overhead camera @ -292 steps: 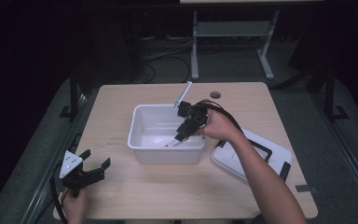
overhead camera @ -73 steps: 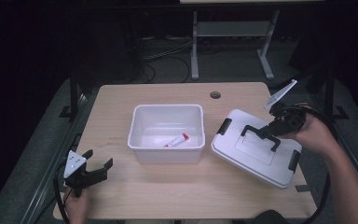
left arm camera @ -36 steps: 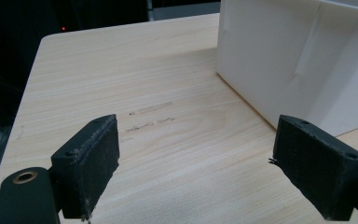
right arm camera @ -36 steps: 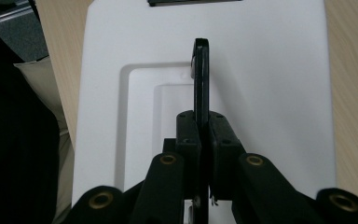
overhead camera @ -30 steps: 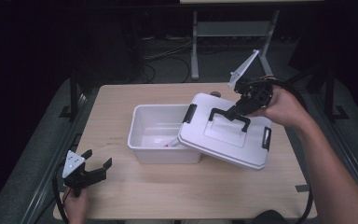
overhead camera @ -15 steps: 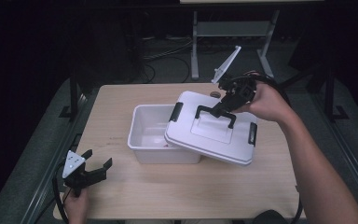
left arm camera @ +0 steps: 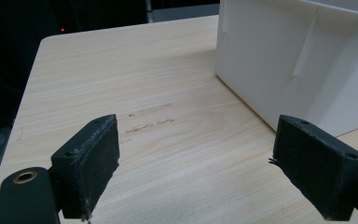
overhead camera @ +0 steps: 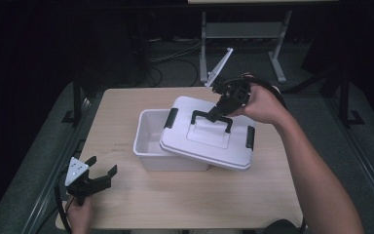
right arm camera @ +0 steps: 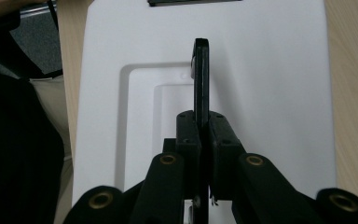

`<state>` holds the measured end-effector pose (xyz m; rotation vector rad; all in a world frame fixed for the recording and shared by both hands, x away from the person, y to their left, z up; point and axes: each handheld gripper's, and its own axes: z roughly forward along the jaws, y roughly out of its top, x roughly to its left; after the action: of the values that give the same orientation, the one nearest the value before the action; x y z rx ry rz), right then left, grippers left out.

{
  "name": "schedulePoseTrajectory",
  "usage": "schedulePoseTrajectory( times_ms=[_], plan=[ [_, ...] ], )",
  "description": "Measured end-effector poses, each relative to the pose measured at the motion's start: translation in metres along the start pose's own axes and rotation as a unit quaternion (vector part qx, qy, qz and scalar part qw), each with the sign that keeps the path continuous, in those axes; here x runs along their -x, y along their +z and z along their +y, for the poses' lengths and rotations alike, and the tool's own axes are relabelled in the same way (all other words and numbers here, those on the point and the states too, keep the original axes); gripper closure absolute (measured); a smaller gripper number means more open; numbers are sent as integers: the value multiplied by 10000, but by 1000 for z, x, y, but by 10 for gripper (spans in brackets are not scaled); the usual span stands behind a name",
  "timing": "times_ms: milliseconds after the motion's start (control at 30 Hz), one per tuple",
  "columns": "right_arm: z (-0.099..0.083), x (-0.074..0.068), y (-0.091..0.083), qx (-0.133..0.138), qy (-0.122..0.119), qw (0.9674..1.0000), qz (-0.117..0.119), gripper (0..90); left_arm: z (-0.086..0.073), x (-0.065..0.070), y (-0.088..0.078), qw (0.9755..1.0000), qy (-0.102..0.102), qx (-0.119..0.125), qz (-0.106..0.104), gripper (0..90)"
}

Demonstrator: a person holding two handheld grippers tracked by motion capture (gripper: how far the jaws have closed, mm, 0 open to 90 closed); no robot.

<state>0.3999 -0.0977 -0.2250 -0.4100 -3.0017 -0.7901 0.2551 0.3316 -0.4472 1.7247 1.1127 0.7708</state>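
your right tool (overhead camera: 222, 108) is clamped on the black handle (overhead camera: 212, 119) of the white lid (overhead camera: 208, 140), its jaws pressed tight on either side of the handle bar, as the right gripper view shows: right tool (right arm camera: 200, 135), handle (right arm camera: 201, 84), lid (right arm camera: 270, 84). in the high view the lid hangs tilted over the white bin (overhead camera: 148, 141), its 3 o'clock side lower and overhanging the bin's rim, its 9 o'clock edge raised, so the bin's 9 o'clock portion lies uncovered. black latches (overhead camera: 170, 118) sit at the lid's two short ends. the bin stands near the middle of the counter (overhead camera: 126, 195), slightly toward 12 o'clock. your right hand (overhead camera: 263, 103) reaches in from 3 o'clock above the bin's far corner. your left tool (overhead camera: 97, 179) rests at about 7 o'clock near the counter's corner, well apart from the bin, with its jaws spread wide and nothing between them; your left hand (overhead camera: 80, 217) grips it from below. in the left gripper view the left tool (left arm camera: 196, 163) faces bare wood, and the bin's wall (left arm camera: 298, 60) stands toward 1 o'clock.
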Motion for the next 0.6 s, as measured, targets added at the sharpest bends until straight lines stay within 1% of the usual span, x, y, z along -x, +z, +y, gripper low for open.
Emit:
schedulePoseTrajectory(
  times_ms=[67,200,267,367,400,467,600],
  plan=[
    [8,1,5,3,-67,10000,50,845,0,0,0,10000,-6,5,0,137],
    [15,2,12,-13,-102,9999,106,845,0,0,0,10000,-18,10,-4,137],
    [21,3,19,3,-187,9997,177,845,0,0,1,10000,-41,9,-15,137],
    [25,3,22,-19,-203,9996,199,845,0,0,2,10000,-9,-4,-7,137],
    [30,4,27,-28,-219,9995,233,845,0,0,2,10000,-4,-11,-2,137],
    [32,5,28,-29,-224,9994,250,845,0,0,2,10000,-11,-10,-22,137],
    [40,9,38,-62,-278,9990,333,845,0,0,2,10000,-17,1,-10,137]
  ],
)
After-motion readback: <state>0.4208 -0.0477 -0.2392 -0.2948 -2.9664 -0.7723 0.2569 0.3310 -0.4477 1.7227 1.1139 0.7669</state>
